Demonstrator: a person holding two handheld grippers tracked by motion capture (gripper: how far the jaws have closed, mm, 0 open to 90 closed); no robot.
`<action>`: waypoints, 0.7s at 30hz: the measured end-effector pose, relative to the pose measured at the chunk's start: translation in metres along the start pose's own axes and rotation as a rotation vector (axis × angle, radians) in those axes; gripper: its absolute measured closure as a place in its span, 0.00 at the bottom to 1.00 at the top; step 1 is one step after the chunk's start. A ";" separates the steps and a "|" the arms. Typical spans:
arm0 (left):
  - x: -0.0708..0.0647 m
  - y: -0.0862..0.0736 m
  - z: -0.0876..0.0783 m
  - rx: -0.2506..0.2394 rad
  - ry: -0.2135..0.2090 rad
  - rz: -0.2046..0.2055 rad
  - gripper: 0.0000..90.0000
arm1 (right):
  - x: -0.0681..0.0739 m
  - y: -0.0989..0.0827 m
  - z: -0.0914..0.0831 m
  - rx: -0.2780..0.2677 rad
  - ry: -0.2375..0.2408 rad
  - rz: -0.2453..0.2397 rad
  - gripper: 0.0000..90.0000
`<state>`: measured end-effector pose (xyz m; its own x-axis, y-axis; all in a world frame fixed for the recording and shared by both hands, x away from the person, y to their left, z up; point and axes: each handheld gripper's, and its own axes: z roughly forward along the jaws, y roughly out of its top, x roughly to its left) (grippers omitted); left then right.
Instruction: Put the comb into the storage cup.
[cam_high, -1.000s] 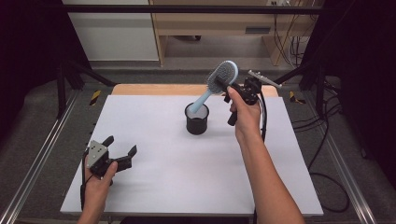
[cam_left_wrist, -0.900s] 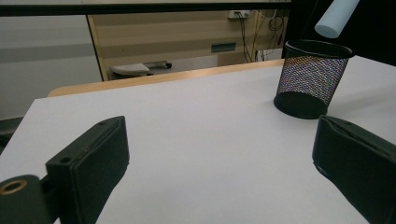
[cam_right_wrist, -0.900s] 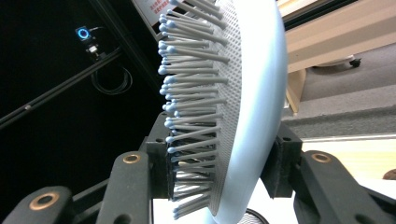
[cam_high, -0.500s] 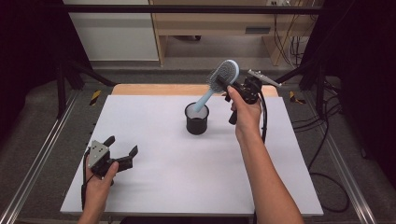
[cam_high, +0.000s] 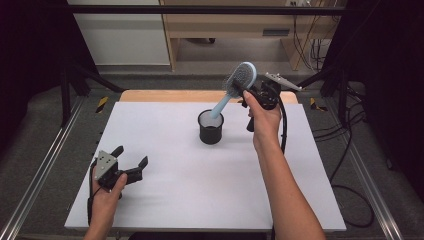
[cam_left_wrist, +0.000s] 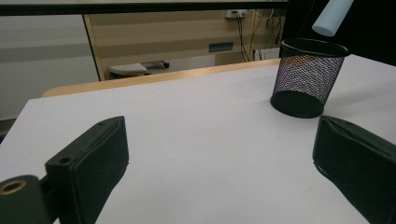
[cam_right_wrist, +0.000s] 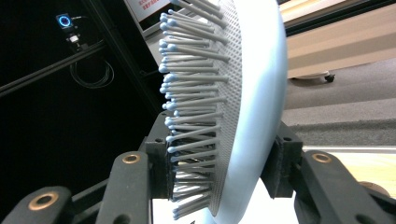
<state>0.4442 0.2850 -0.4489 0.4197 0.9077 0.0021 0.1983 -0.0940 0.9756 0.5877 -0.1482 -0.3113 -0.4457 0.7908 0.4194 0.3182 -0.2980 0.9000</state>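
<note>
— Two grippers, one busy: what has each got?

— My right gripper (cam_high: 248, 93) is clamped on the head of the pale blue hairbrush (cam_high: 240, 78), one jaw on the bristle side, the other on the smooth back (the right gripper view shows the bristles (cam_right_wrist: 187, 107) right between the pads). I hold it up over the far part of the white table (cam_high: 175, 200).

— And the brush's handle?

— It slants down toward the black mesh cup (cam_high: 210, 127), its tip at the cup's rim, just above the opening.

— Your left?

— My left gripper (cam_high: 131, 161) rests low near the table's near left corner, jaws wide apart with nothing between them, well away from the cup.
</note>
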 end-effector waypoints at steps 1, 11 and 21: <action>0.000 0.000 0.000 0.000 0.000 0.000 0.04 | 0.000 0.000 0.000 0.000 0.000 0.000 0.60; 0.000 0.000 0.001 0.003 -0.001 -0.004 0.04 | 0.002 -0.003 0.005 0.016 0.002 -0.014 0.60; 0.001 0.000 0.001 0.007 -0.008 -0.001 0.04 | 0.003 -0.007 0.011 0.032 -0.009 -0.033 0.60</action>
<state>0.4456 0.2853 -0.4495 0.4263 0.9046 -0.0010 0.2053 -0.0956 0.9740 0.5934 -0.1377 -0.3179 -0.4489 0.8050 0.3880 0.3303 -0.2539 0.9091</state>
